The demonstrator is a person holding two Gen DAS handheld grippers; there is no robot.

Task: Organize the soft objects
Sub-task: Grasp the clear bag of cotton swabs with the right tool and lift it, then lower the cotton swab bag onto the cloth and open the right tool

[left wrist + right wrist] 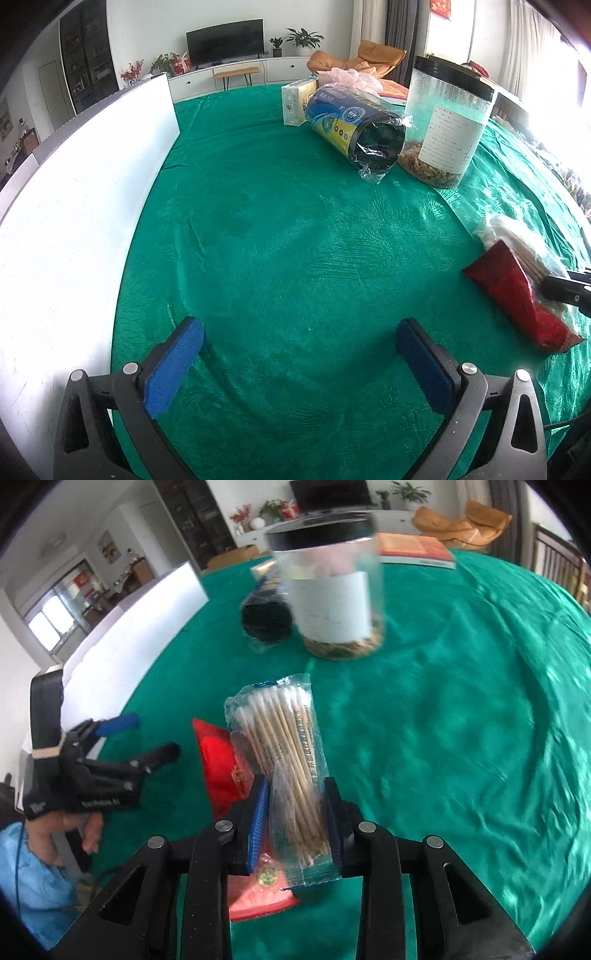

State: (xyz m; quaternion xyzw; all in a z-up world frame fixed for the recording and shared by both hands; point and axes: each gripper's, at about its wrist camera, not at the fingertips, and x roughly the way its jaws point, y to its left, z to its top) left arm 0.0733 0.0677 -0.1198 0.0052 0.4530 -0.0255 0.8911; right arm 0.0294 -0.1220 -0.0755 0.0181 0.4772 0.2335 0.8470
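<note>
Right gripper (295, 819) pinches crinkly cotton-swab packet (284, 746) — left gripper (299, 354) gapes empty.

Left tongs (299, 354) spread wide above green cloth (280, 236), red packet (517, 295) at right, white board (74, 206) at left.

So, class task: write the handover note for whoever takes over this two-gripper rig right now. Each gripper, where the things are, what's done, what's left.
Right gripper: shut on the pack of cotton swabs, held above the green cloth.
Left gripper: open, empty, over bare cloth beside the white board.
Red packet: lying on the cloth under the swabs.
Far side: roll of bags on its side, clear jar upright, tissue pack behind the roll.
Done: swabs picked up.
Left: set the swabs down somewhere; the red packet, roll and tissues look unsorted.
</note>
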